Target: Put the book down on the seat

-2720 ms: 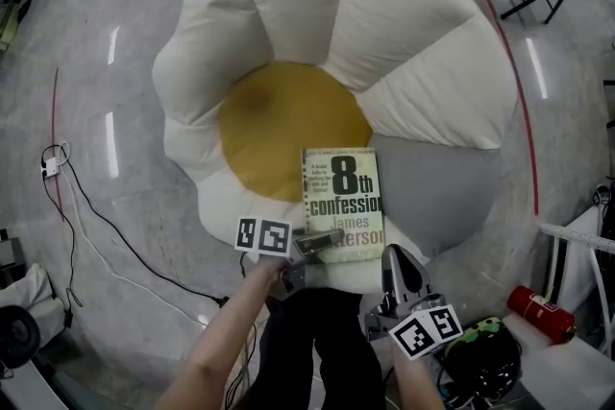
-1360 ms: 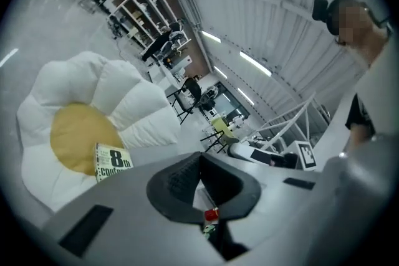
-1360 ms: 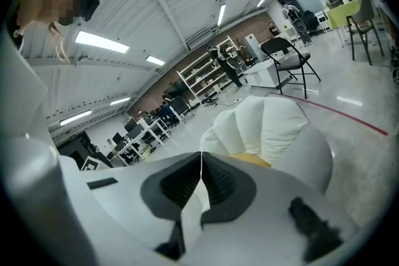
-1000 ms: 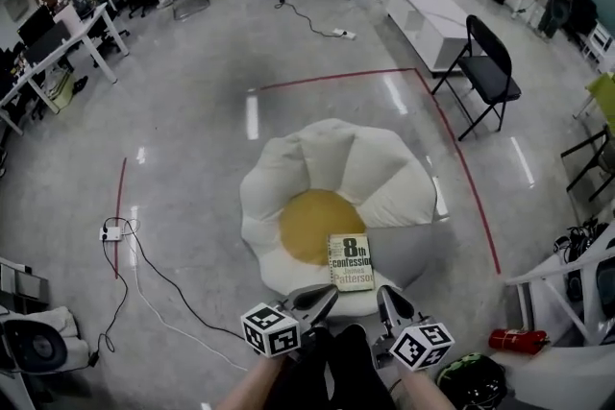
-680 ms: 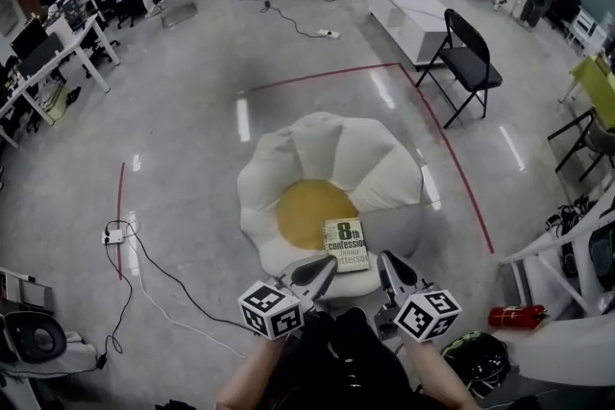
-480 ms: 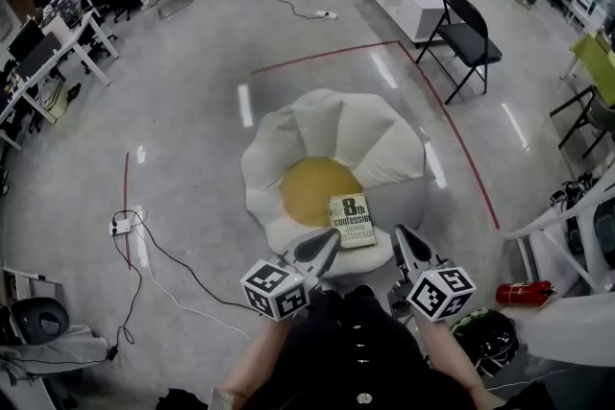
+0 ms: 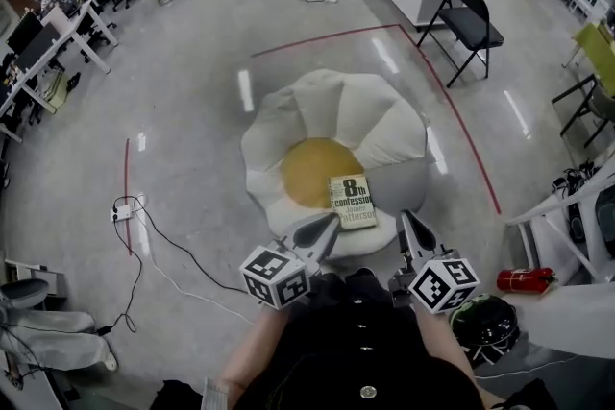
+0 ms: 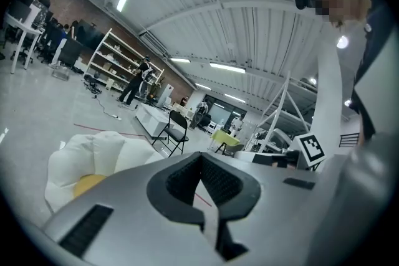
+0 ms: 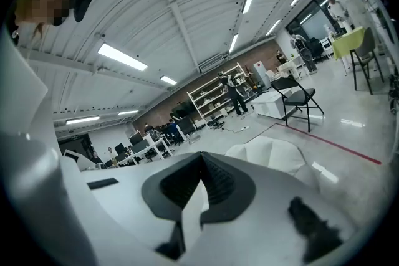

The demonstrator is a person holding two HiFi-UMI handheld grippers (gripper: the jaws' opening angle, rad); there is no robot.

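Observation:
The book (image 7: pixel 353 203), pale green with black title print, lies flat on the front right of the flower-shaped beanbag seat (image 7: pixel 317 110), partly over its yellow centre (image 7: pixel 317 170). Nothing is touching the book. My left gripper (image 7: pixel 323 228) is held close to my body, just short of the seat's front edge, shut with nothing in it. The right gripper (image 7: pixel 410 227) hangs beside it, also shut and empty. In the left gripper view the jaws (image 8: pixel 201 162) meet over the seat's white petals (image 8: pixel 100 149). The right gripper view shows closed jaws (image 9: pixel 201 162) and the seat (image 9: pixel 274 149) beyond.
A black folding chair (image 7: pixel 471 14) stands beyond a red floor line (image 7: pixel 461 134). A cable with a power strip (image 7: pixel 120 211) lies left of the seat. A red fire extinguisher (image 7: pixel 524 279) and a dark helmet (image 7: pixel 485 326) sit at the right. Desks line the far left.
The left gripper, earlier shut on the book at the seat's front, has let it go. Both grippers have drawn back toward my body and the head view has risen away from the seat.

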